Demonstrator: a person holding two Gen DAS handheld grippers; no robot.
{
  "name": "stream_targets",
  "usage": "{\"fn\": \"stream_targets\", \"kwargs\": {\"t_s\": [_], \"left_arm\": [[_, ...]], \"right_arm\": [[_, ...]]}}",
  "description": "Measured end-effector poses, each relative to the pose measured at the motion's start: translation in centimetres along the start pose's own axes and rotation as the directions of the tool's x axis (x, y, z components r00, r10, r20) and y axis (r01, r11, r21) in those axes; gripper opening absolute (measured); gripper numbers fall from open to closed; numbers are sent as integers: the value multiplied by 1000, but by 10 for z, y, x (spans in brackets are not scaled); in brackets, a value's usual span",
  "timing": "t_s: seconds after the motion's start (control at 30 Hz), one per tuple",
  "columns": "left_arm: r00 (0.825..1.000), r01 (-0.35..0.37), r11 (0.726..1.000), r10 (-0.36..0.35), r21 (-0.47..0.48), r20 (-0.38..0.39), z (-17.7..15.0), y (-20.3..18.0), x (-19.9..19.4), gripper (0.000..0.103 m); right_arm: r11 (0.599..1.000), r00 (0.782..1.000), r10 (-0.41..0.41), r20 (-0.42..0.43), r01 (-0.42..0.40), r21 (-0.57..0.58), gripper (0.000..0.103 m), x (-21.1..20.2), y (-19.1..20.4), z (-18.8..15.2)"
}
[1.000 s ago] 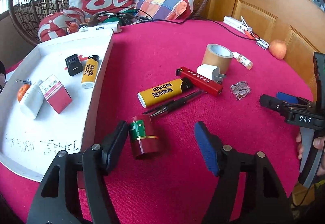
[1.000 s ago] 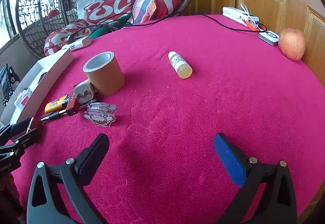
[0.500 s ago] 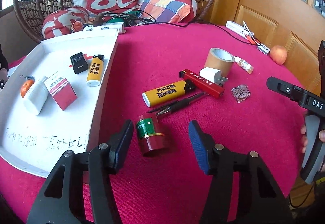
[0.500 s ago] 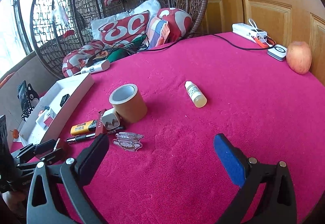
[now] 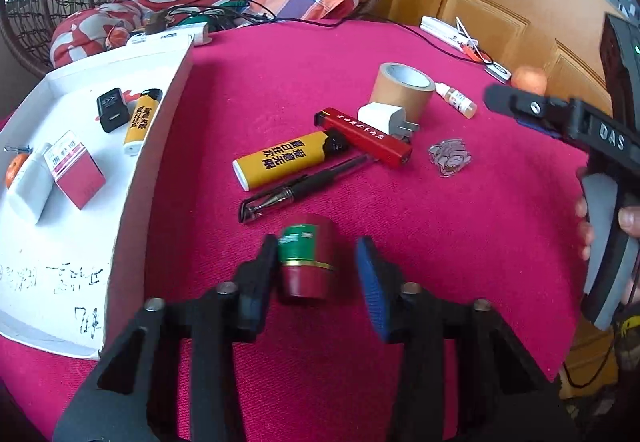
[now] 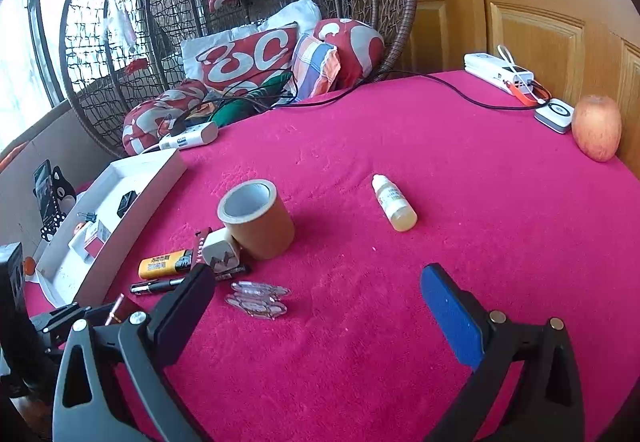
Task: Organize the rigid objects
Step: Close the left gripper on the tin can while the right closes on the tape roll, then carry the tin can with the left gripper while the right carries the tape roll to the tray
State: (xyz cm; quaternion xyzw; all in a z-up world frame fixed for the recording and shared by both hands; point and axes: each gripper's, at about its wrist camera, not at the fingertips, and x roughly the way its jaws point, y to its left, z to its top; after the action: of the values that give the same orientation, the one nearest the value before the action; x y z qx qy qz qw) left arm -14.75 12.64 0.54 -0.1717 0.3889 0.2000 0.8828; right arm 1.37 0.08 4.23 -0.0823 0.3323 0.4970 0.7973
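Observation:
A small red canister with a green label (image 5: 306, 254) stands on the red tablecloth, between the fingers of my left gripper (image 5: 320, 266). Its jaws are closing: the left pad (image 5: 268, 262) touches the canister and the blue right pad (image 5: 370, 278) stands a little off it. Beyond lie a black pen (image 5: 304, 183), a yellow lighter (image 5: 280, 159), a red stick (image 5: 364, 135), a white plug (image 5: 384, 117) and a tape roll (image 5: 400, 93). My right gripper (image 6: 316, 290) hovers open over bare cloth, nothing between its fingers.
A white tray (image 5: 152, 145) at the left holds a black charger, a yellow lighter and a red-and-white box. A dropper bottle (image 6: 394, 203), a clear charm (image 6: 256, 300) and an apple (image 6: 596, 127) lie on the cloth. A wicker chair with cushions stands behind.
The left jaws have narrowed around the red canister, and its left pad now touches it. The right gripper has lifted and tilted up, still open.

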Motion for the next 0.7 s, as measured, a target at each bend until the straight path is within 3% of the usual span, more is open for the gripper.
{"fn": "stream_targets", "kwargs": {"t_s": [0.23, 0.3, 0.37, 0.4, 0.43, 0.7], "left_arm": [[1000, 5, 1000, -5, 0, 1, -1, 1, 1, 29], [1000, 3, 1000, -3, -2, 3, 0, 3, 0, 29], [1000, 1, 1000, -1, -4, 7, 0, 4, 0, 29], [1000, 2, 1000, -2, -8, 11, 0, 5, -1, 29], [1000, 6, 1000, -6, -14, 13, 0, 7, -1, 29], [997, 8, 1000, -9, 14, 75, -2, 0, -16, 29]], "right_arm": [[997, 997, 60, -46, -61, -35, 103, 43, 29, 34], [998, 996, 32, -80, -37, -60, 103, 61, 37, 36], [995, 990, -11, -143, -4, -105, 93, 82, 46, 33], [992, 984, -29, -173, 7, -128, 63, 91, 48, 30], [991, 983, -20, -183, -4, -132, 54, 95, 47, 28], [998, 997, 44, -56, -46, -33, 52, 46, 29, 34]]}}
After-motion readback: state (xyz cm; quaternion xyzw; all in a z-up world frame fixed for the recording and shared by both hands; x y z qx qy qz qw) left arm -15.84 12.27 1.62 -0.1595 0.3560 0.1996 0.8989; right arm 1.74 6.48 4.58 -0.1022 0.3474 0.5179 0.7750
